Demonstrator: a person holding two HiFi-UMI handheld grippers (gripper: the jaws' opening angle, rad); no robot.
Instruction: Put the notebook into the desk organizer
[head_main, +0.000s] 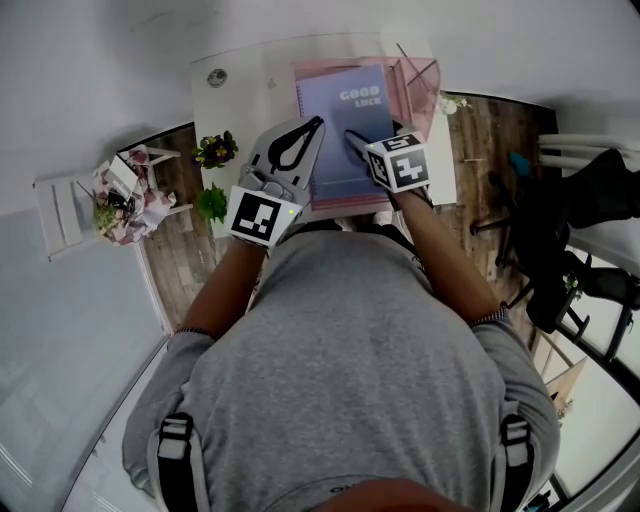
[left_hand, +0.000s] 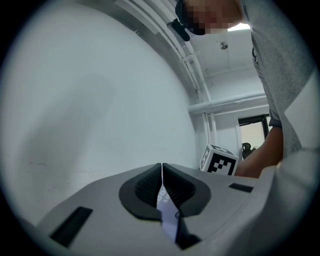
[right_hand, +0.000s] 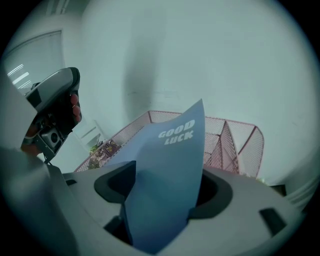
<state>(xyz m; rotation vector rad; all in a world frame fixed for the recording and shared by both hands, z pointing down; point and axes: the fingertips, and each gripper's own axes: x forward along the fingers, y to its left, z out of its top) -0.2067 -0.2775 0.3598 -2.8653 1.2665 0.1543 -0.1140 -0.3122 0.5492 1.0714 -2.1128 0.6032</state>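
- Pressed together, the jaws of the left gripper (left_hand: 162, 167) pinch the thin edge of the notebook (left_hand: 164, 197); only a sliver of blue cover shows between them.
- Spread wide, the jaws of the right gripper (right_hand: 165, 185) have the notebook (right_hand: 170, 170) standing in the gap, and neither jaw presses on it.
- In the head view the notebook (head_main: 345, 125) has its long axis running from 6 to 12 o'clock, with the "GOOD LUCK" title at the 12 o'clock end.
- The left gripper (head_main: 318, 122) reaches in from 7 o'clock, the right gripper (head_main: 352, 138) from 5 o'clock.
- A pink wire organizer (head_main: 420, 85) sits under and beyond the notebook towards 1 o'clock, on a white table (head_main: 230, 100).
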